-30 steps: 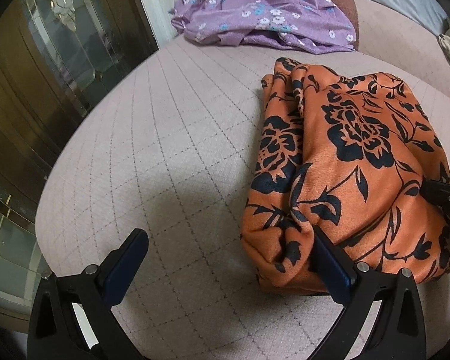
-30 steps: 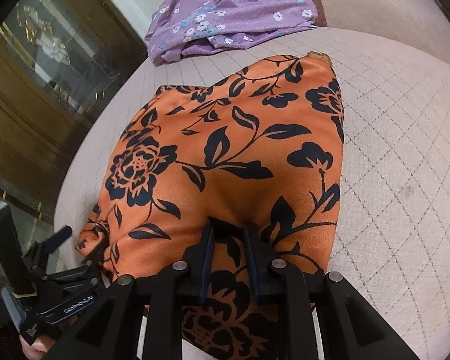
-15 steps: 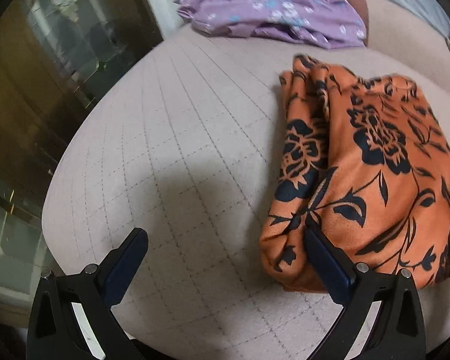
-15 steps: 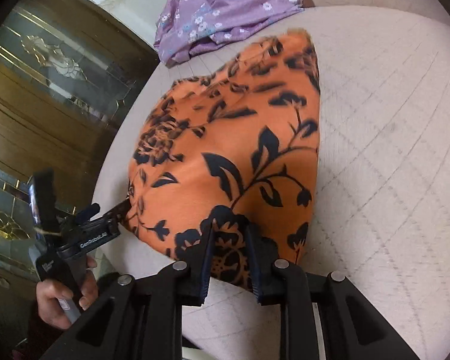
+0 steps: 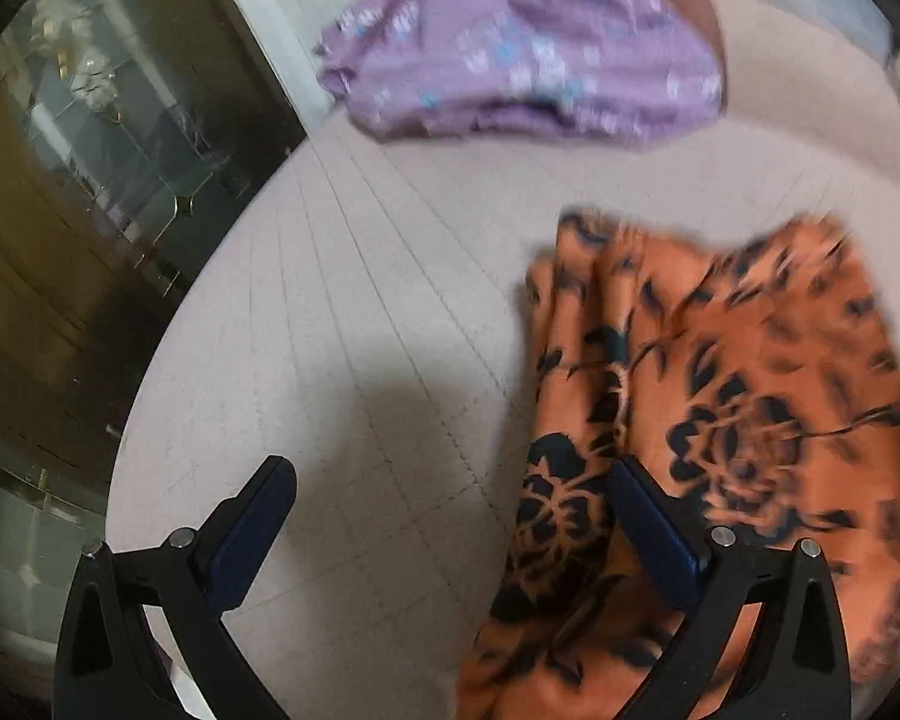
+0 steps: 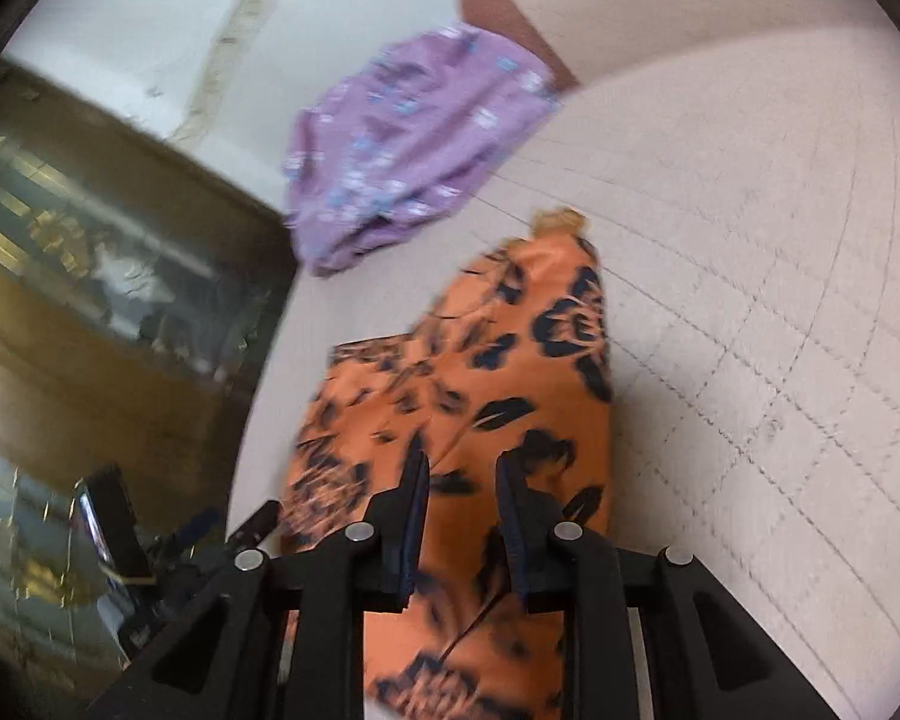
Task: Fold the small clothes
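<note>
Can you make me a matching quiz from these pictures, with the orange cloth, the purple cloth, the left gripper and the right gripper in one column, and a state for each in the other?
Things:
1. orange cloth
2. purple cloth
3. left gripper
4. right gripper

States:
A. open wide
B. far back, untouched
C. black floral print, held
D. fingers close, cloth between them

Pairs: 1-C, 2-B, 3-A, 4-D

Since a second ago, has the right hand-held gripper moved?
Yes. The right hand-held gripper has pulled back toward the near edge of the bed, dragging the orange floral garment away from the purple garment.
</note>
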`<state>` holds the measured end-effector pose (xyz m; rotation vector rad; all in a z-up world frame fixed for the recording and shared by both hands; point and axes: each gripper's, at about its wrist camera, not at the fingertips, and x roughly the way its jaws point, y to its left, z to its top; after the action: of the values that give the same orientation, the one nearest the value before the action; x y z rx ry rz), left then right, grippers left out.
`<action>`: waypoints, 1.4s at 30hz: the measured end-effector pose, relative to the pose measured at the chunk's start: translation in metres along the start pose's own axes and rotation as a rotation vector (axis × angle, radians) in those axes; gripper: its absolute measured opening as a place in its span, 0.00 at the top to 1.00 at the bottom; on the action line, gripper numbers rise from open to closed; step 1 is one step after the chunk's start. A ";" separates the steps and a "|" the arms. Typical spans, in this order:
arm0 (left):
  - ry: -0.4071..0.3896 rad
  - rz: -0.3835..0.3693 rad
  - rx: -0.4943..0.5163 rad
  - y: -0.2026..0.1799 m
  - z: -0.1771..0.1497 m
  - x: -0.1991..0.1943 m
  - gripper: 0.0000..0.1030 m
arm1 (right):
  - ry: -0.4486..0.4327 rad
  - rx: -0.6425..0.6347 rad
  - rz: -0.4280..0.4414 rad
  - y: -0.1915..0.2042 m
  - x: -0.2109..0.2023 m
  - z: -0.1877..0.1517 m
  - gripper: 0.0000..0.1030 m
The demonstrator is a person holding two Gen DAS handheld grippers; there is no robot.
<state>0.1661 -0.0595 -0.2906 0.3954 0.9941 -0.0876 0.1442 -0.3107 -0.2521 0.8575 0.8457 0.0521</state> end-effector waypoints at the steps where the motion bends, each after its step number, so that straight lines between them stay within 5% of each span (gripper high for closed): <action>1: 0.007 0.015 -0.001 -0.002 -0.001 0.009 0.00 | 0.033 0.026 -0.015 -0.005 0.014 0.001 0.75; 5: 0.039 -0.048 -0.076 0.014 -0.001 0.014 0.00 | 0.017 0.052 0.036 -0.015 0.022 -0.005 0.75; 10: -0.033 -0.031 -0.091 0.025 -0.011 -0.019 0.00 | 0.021 0.044 0.035 -0.008 0.002 -0.008 0.72; 12: -0.075 -0.053 -0.117 0.030 -0.016 -0.040 0.00 | 0.008 0.048 0.074 -0.005 -0.012 -0.011 0.56; 13: -0.106 -0.057 -0.130 0.035 -0.019 -0.053 0.00 | -0.014 0.038 0.077 -0.002 -0.023 -0.015 0.33; 14: -0.125 -0.059 -0.135 0.036 -0.019 -0.061 0.00 | -0.035 0.029 0.077 0.000 -0.029 -0.017 0.27; 25: -0.356 -0.069 -0.154 0.059 -0.030 -0.169 0.00 | -0.137 -0.051 0.149 0.033 -0.104 -0.038 0.27; 42: -0.422 -0.057 -0.145 0.061 -0.047 -0.211 0.00 | -0.178 -0.143 0.178 0.062 -0.145 -0.060 0.27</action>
<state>0.0280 -0.0086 -0.1208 0.2024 0.5906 -0.1429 0.0217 -0.2827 -0.1393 0.7885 0.5903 0.1878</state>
